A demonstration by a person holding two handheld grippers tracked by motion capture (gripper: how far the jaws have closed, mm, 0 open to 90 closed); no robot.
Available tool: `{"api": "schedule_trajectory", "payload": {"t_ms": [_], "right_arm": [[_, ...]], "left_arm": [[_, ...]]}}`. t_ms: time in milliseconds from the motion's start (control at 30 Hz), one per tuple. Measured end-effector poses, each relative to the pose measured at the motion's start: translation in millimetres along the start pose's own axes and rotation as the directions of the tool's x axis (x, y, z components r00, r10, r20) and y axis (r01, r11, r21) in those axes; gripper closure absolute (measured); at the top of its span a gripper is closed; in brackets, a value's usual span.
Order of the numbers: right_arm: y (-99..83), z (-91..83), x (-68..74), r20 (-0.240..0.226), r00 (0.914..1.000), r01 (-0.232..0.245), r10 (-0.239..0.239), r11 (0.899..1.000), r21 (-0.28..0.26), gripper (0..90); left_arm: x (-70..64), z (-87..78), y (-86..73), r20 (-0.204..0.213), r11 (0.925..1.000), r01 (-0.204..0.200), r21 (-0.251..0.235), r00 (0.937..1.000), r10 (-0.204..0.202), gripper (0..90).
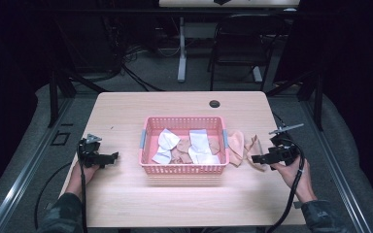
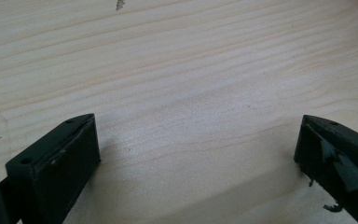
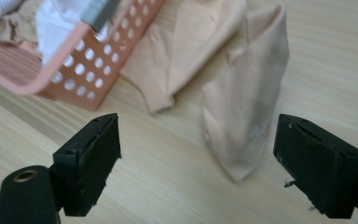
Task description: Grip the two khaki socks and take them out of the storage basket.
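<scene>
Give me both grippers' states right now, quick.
Left gripper: open, nothing between its jaws, over bare table.
Right gripper: open, holding nothing, jaws either side of the beige cloth beside the pink basket.

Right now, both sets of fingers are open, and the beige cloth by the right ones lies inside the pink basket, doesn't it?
Not quite. The beige cloth lies on the table, outside the pink basket, against its right wall; the right gripper view shows this. Both the left gripper and the right gripper do have open fingers.
</scene>
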State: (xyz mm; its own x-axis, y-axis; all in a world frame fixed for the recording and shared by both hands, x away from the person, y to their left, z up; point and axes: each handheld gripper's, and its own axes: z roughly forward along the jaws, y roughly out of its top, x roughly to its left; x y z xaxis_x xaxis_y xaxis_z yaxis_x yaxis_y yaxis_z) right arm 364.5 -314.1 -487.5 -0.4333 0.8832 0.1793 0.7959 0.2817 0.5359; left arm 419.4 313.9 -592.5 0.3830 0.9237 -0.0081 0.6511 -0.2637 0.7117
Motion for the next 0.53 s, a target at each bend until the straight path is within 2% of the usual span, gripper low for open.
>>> {"api": "schedule_trajectory", "payload": {"t_ms": [100,133,433,533], "right_arm": [[-7.6,3.6,-4.6,-0.009,0.9997,-0.022,0.022,1.0,0.011,14.0],[-12.9,8.4,-7.5,-0.007,0.9994,-0.034,0.034,0.999,0.038,13.7],[-25.0,23.1,-12.3,0.014,0.9991,-0.041,0.04,0.994,0.104,13.4],[-27.2,25.9,-15.0,0.035,0.9987,-0.04,0.036,0.992,0.119,13.1]], "left_arm": [[0.1,0.0,0.0,0.0,1.0,-0.001,0.0,1.0,0.001,0.0],[0.1,0.0,0.1,0.0,1.0,-0.001,0.0,1.0,0.001,0.0],[0.4,0.5,0.5,0.002,1.0,-0.005,0.0,1.0,0.005,0.0],[0.5,0.8,0.8,0.004,1.0,-0.007,0.0,1.0,0.007,0.0]]}}
